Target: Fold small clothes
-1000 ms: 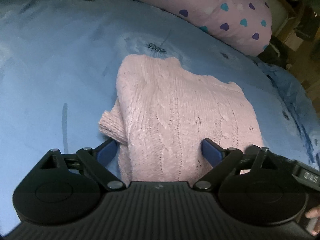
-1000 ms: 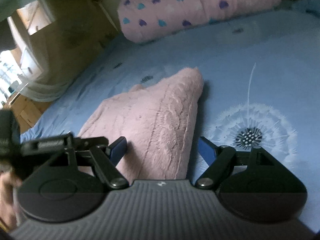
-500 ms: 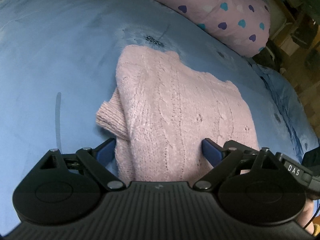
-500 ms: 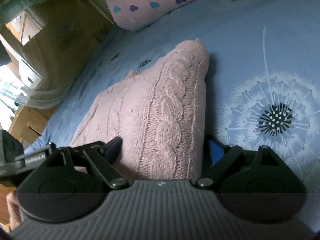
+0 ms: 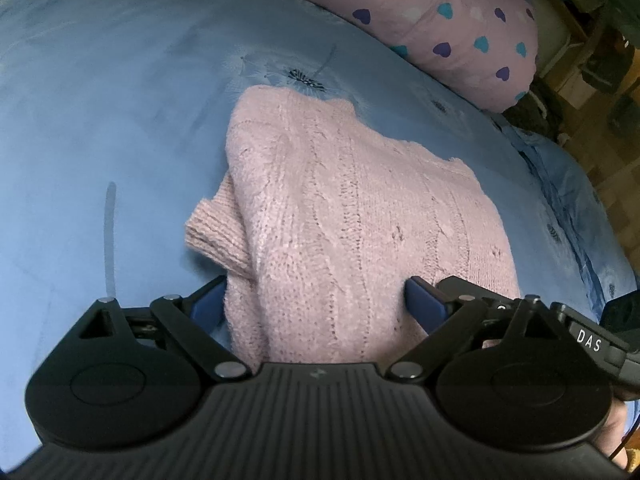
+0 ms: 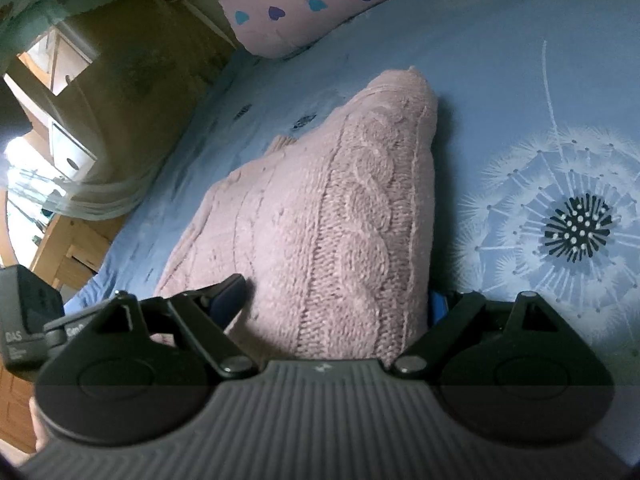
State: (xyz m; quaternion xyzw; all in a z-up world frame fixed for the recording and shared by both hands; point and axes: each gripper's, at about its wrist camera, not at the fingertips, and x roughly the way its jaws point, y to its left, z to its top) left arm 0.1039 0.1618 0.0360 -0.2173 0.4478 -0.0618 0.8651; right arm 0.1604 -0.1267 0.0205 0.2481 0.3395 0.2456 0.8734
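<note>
I am keeping my left gripper (image 5: pixel 316 304) and right gripper (image 6: pixel 336 300) spread wide, straddling the near edge of the pink knitted sweater (image 5: pixel 352 216), the right jaws having just been opening. The sweater is lying folded on the blue bed (image 5: pixel 100 100), stretching toward twelve o'clock, with a heart-print pillow (image 5: pixel 440 20) sitting at one o'clock.

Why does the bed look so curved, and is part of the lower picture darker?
Left wrist view: the fisheye lens bows the blue bedsheet into a dome. Right wrist view: same bulge, a darker band crosses the bottom, window glare whitens the left edge.
</note>
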